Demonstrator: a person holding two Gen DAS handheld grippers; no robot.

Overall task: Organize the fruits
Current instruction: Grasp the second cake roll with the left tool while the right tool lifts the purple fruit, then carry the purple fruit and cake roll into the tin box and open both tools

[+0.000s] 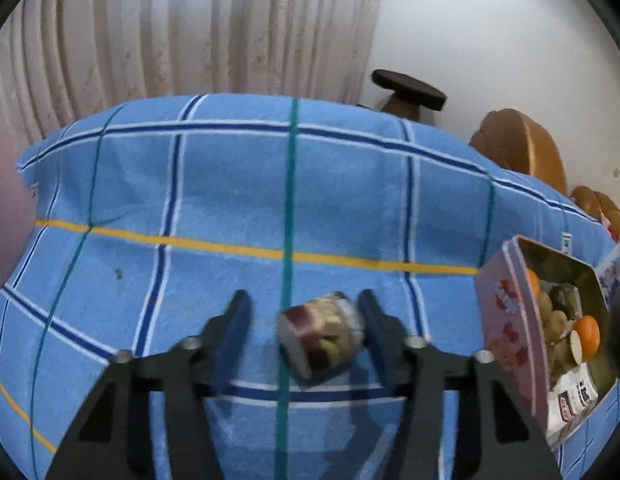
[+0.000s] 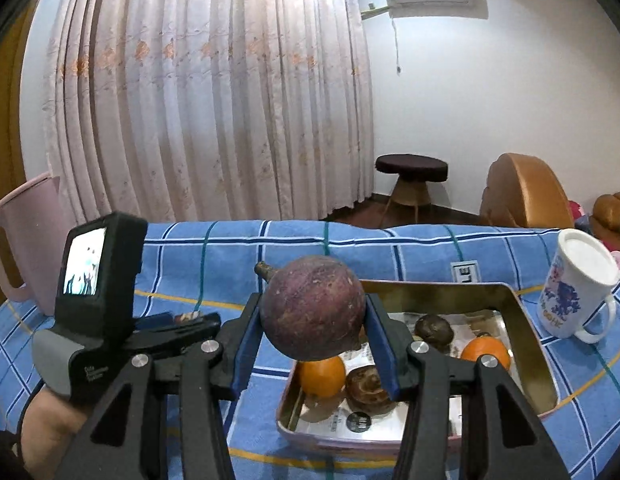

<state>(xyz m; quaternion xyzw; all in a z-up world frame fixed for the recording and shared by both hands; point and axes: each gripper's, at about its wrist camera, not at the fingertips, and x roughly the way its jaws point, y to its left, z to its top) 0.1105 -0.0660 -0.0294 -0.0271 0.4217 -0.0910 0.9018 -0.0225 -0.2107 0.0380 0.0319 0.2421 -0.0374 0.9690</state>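
Right gripper (image 2: 313, 320) clamps a purple fruit (image 2: 313, 308), stem pointing up-left, directly above the tray's (image 2: 525, 320) near-left corner. Left gripper (image 1: 306, 320), jaws spread, straddles a packaged fruit (image 1: 319, 334) on the tabletop (image 1: 230, 200), left of the tray.

Purple round fruit (image 2: 313, 308) (stem up-left) clamped above fruit tray (image 2: 529, 360).

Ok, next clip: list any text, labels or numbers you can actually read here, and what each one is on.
"LE": white tag on the blue checked cloth, behind the tray; cut off.
Blue print on the white mug: unreadable.
Small white lettering on the left gripper body: too small.
Packet in the tray, red and black print: blurred.
Round black label on the tray floor: unreadable.
Nothing on the purple fruit in the right gripper.
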